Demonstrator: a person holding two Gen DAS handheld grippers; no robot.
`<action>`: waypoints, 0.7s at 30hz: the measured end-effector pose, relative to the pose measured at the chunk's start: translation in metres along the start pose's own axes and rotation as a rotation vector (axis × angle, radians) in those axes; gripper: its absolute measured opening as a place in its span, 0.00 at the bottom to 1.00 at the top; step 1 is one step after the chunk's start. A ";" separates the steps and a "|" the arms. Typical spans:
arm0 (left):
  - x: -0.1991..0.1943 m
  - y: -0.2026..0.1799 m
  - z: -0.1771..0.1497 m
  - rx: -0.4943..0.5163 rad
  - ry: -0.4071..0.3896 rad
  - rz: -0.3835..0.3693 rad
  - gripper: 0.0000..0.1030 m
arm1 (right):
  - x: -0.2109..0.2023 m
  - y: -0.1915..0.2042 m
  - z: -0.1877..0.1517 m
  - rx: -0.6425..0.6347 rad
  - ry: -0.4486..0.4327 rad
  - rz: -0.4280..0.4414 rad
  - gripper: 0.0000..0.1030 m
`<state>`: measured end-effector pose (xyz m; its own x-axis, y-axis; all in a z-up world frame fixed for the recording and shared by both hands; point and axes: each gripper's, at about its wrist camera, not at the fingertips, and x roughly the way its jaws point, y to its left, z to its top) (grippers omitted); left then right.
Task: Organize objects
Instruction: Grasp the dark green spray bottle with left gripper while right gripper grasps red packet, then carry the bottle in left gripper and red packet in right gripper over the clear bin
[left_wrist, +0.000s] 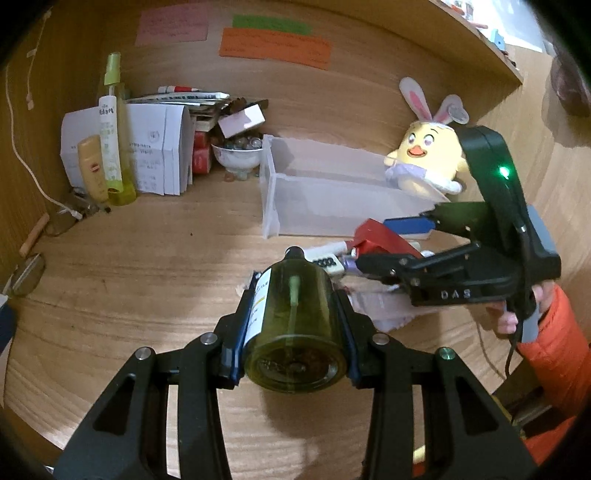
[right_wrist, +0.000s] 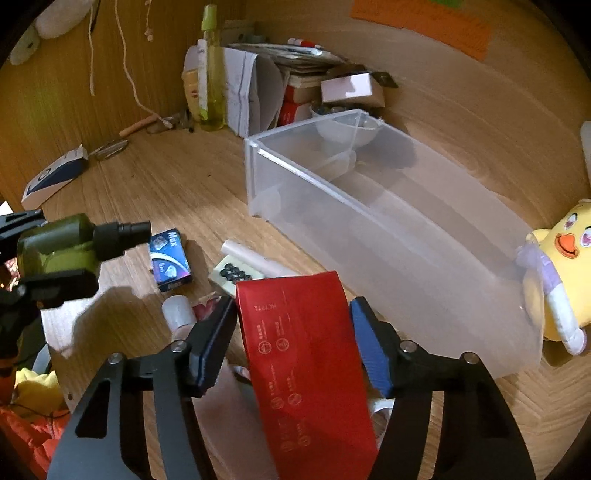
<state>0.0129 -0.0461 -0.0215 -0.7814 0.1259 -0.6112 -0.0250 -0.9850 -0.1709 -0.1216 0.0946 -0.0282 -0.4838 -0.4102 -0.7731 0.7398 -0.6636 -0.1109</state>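
A: Left wrist view first: the left hand-held gripper (left_wrist: 293, 328) is clamped on a green bottle (left_wrist: 295, 325), cap pointing away from the camera, carried above the tabletop (left_wrist: 147, 280).

B: And the right hand-held gripper (right_wrist: 293, 332)?

A: A red box (right_wrist: 306, 362) sits between its fingers. The left pad looks to be touching the box's edge; on the right I see a gap beside the blue pad (right_wrist: 369, 343). So I would not call it gripped; the jaws stand partly open around it.

B: Where does everything go?

A: My guess is the clear bin (right_wrist: 388, 221). It lies ahead and slightly right of the right gripper, just beyond the red box, its long axis running from the near right, by the chick plush (right_wrist: 561, 266), back towards the clutter at the wall.

B: Which hand is nearer?

A: The right one, clearly. In the left wrist view the bin (left_wrist: 332, 195) lies further off, past the right gripper (left_wrist: 399, 240) and the small items on the tabletop.

B: So the bottle must travel forward and to the right?

A: Yes, and it would have to clear the right gripper on the way.
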 end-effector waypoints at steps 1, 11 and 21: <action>0.000 0.000 0.002 -0.001 -0.001 0.002 0.40 | -0.001 -0.001 -0.001 0.002 -0.007 -0.002 0.57; -0.002 -0.002 0.027 -0.005 -0.040 0.012 0.40 | -0.032 0.002 0.000 0.005 -0.113 -0.018 0.57; -0.007 -0.011 0.056 0.001 -0.087 0.028 0.40 | -0.075 0.000 0.002 0.031 -0.234 -0.011 0.57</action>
<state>-0.0162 -0.0432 0.0277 -0.8328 0.0872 -0.5467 -0.0028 -0.9882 -0.1534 -0.0864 0.1243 0.0310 -0.5893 -0.5344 -0.6059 0.7211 -0.6862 -0.0961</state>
